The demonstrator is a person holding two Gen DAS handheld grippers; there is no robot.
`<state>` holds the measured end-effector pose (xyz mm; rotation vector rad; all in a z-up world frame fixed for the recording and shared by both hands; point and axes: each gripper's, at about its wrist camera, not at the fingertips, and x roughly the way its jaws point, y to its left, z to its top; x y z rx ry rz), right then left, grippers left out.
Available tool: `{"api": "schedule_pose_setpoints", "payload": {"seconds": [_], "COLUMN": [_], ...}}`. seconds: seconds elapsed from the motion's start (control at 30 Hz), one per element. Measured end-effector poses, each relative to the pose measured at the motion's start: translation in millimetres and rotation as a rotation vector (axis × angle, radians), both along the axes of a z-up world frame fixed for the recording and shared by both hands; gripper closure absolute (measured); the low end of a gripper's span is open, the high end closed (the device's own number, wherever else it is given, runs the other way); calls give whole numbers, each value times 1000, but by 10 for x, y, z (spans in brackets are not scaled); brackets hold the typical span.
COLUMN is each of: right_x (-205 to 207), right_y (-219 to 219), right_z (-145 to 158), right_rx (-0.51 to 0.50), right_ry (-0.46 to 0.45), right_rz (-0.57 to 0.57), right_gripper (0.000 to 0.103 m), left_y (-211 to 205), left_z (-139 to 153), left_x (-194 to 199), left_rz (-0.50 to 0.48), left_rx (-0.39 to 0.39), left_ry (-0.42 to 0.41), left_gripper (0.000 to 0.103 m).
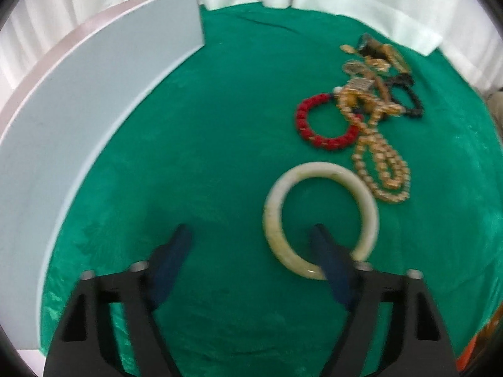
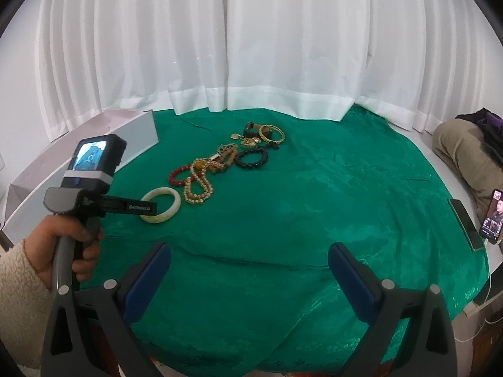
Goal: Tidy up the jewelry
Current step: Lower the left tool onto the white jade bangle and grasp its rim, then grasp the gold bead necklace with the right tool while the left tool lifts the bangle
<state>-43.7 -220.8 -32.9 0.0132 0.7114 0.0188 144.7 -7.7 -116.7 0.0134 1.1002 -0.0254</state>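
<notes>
Your left gripper (image 1: pixel 250 235) points steeply down at the green cloth (image 1: pixel 220 144) on the bench, its jaws part open: the right finger sits inside the pale bangle (image 1: pixel 276 245) and crosses over its near rim, the left finger stands on bare cloth well outside the ring, so that one side of the bangle lies between the jaws with no pad pressing on it. The bangle lies flat toward the near left of the cloth, apart from the rest of the jewelry. Just beyond it a gold bead strand (image 1: pixel 380 169) lies looped, with a red bead bracelet (image 1: pixel 317 125) to its left; both run up into a tangled pile (image 1: pixel 371 72) of gold and dark pieces toward the far edge. In the right wrist view a black bead bracelet (image 2: pixel 252 157) and a gold bangle (image 2: pixel 272 134) lie at the far end of that pile. A grey box (image 1: pixel 94 100) stands along the left edge of the cloth. Your right gripper (image 2: pixel 250 267) hovers over bare cloth near the front edge, jaws wide apart and holding nothing. Your left hand (image 2: pixel 67 245), in a fleecy sleeve (image 2: pixel 19 289), grips the handle. A white curtain (image 2: pixel 251 40) hangs behind the bench.
</notes>
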Motion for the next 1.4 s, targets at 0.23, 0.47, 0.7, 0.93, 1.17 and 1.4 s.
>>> {"api": "schedule_pose_setpoints", "payload": {"seconds": [0.23, 0.47, 0.7, 0.93, 1.17, 1.4], "right_x": [91, 914, 1872, 2237, 1985, 2009], "right_y": [30, 111, 590, 959, 741, 909], "right_z": [-36, -331, -707, -910, -255, 455], "right_rx": [27, 120, 69, -72, 46, 77], "right_ry": [13, 177, 274, 312, 255, 178], "right_rz": [37, 265, 352, 355, 397, 464], "right_gripper": [1, 1, 18, 80, 95, 95], "left_y": [176, 818, 1031, 998, 1203, 1477], "left_z": [81, 118, 87, 118, 478, 1032], "left_x": [-148, -421, -534, -467, -538, -642], "left_rz": [-37, 78, 107, 99, 104, 121], "left_rx": [-76, -156, -151, -181, -286, -366], "left_ry": [36, 50, 41, 51, 16, -44], "left_gripper": [95, 95, 94, 95, 94, 94]}}
